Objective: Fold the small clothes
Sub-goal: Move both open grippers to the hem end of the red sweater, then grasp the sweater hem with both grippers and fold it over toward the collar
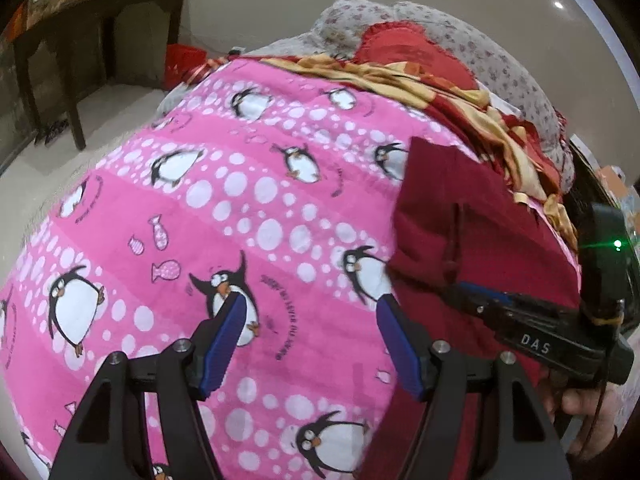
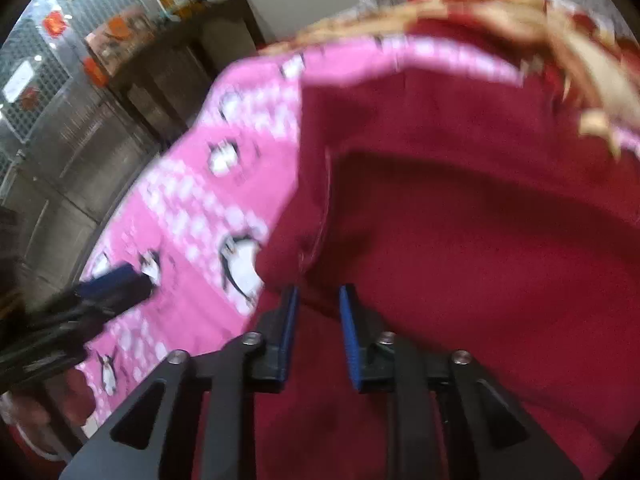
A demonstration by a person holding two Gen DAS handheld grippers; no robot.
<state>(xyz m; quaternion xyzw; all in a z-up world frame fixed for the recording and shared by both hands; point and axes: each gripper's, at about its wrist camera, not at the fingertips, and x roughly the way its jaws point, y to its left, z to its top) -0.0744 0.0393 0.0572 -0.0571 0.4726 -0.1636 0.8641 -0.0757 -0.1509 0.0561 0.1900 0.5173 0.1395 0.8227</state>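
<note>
maroon cloth, the small garment [image 1: 472,216], lies on the pink penguin blanket [image 1: 248,216] that covers the bed, toward the side where the red and yellow patterned cloth [image 1: 460,96] is heaped. it looks partly folded already, one edge doubled over with a seam and a loose flap near its lower corner. your left gripper [image 1: 310,316] hangs with its jaws spread wide over bare blanket, just beside the garment's edge and holding nothing. your right gripper [image 2: 318,300] is down at that flap; its jaws are narrowed with a gap between them, and the blur in the right wrist view makes it hard to say whether the pads have caught the fabric or only straddle it, so i'd call them not yet pinching. you seem to be at the grasp before the next fold. close the right jaws firmly on the flap's edge, taking one layer cleanly, then bring the left across to pin or lift the neighbouring corner so the cloth travels flat and the blanket beneath stays put.
</note>
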